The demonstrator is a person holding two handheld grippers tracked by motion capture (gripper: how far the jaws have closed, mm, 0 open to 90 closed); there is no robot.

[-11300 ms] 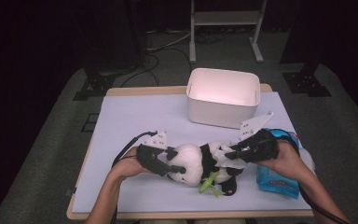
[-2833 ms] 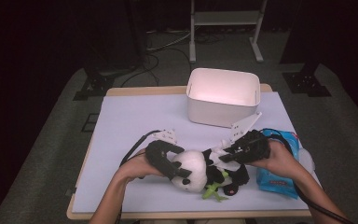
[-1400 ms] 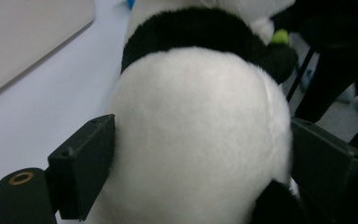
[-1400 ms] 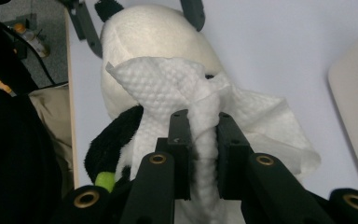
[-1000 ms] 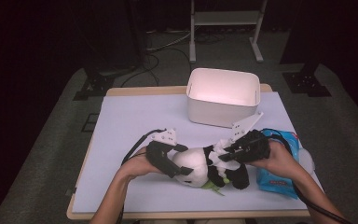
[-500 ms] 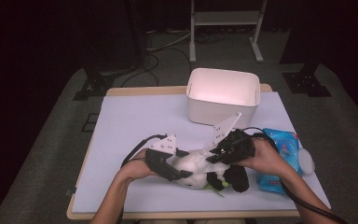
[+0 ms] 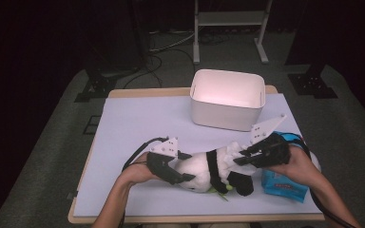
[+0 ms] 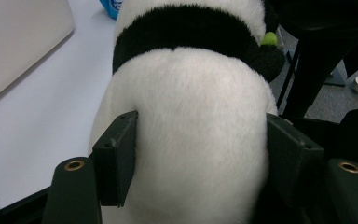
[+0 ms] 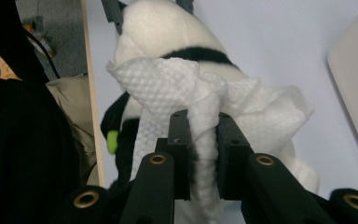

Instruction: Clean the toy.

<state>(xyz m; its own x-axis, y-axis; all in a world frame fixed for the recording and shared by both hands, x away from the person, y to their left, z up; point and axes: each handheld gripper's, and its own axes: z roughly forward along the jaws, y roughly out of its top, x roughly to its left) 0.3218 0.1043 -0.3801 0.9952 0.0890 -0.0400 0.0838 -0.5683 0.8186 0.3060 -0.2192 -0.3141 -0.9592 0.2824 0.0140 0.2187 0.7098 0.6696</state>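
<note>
A black-and-white panda plush (image 7: 202, 167) lies on the lilac table mat near the front edge. My left gripper (image 7: 187, 167) has just been closing on its white body (image 8: 191, 140), and both pads now press into the fur from either side. My right gripper (image 7: 243, 159) is shut on a bunched white wipe (image 9: 158, 84), which drapes over the panda (image 9: 154, 28) by its black band. In the right gripper view the pads (image 9: 181, 140) pinch the twisted wipe between them.
A white bin (image 7: 223, 118) stands at the back of the mat, just beyond the right hand. A blue wipes pack (image 7: 283, 183) lies under the right wrist at the front right. The mat's left half is bare. The table's front edge is close to the panda.
The right gripper swept left over the panda with the wipe, then came back to the right. The left gripper's jaws narrowed on the plush and the left hand stayed in place.
</note>
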